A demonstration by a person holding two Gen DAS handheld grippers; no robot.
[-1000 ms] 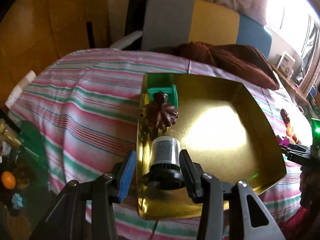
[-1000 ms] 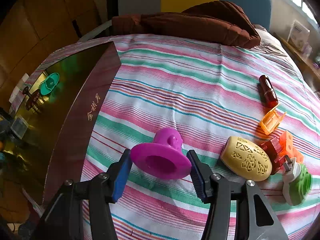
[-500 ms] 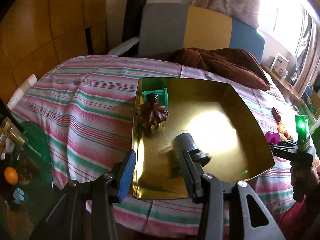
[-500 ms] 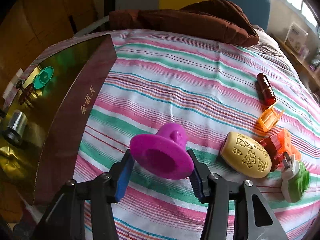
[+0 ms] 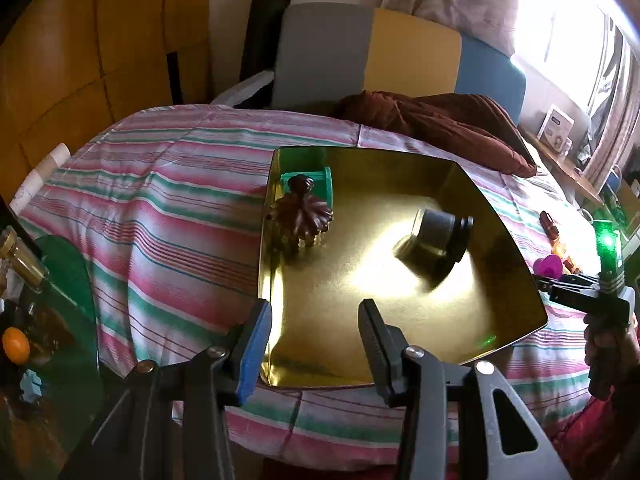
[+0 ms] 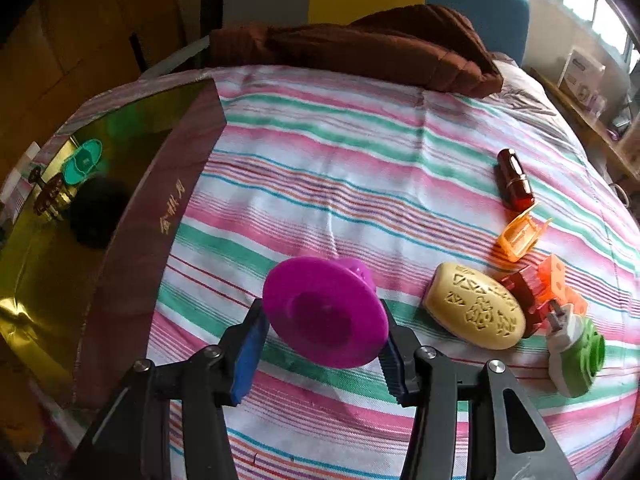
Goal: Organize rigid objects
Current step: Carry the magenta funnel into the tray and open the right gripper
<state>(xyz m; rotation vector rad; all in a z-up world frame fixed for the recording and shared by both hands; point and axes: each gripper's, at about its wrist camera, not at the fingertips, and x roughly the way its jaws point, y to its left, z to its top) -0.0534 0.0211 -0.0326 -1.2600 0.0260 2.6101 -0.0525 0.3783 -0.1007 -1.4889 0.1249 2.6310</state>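
My left gripper (image 5: 314, 320) stands open with nothing between its fingers, above the near edge of the gold tray (image 5: 400, 364). In the tray a grey and black cylinder (image 5: 436, 236) lies tipped over at the right, blurred. A brown pumpkin-shaped piece (image 5: 302, 216) and a green piece (image 5: 308, 182) stand at the tray's far left corner. My right gripper (image 6: 322, 320) is shut on a magenta hat-shaped piece (image 6: 326, 312), held off the striped bedcover (image 6: 320, 160) with its wide brim facing the camera. The left wrist view shows that piece (image 5: 548, 266) small at the right edge.
On the cover right of the magenta piece lie a yellow perforated oval (image 6: 474, 312), red and orange blocks (image 6: 536, 284), an orange clip (image 6: 520, 232), a dark red bottle (image 6: 514, 180) and a green-white plug (image 6: 576, 356). A brown blanket (image 6: 360, 48) lies at the back. The tray's maroon wall (image 6: 132, 260) rises at left.
The cylinder left the left gripper's fingers and tumbled to the right across the tray while that gripper drew back. The right gripper closed on the magenta piece and tipped it up off the cover.
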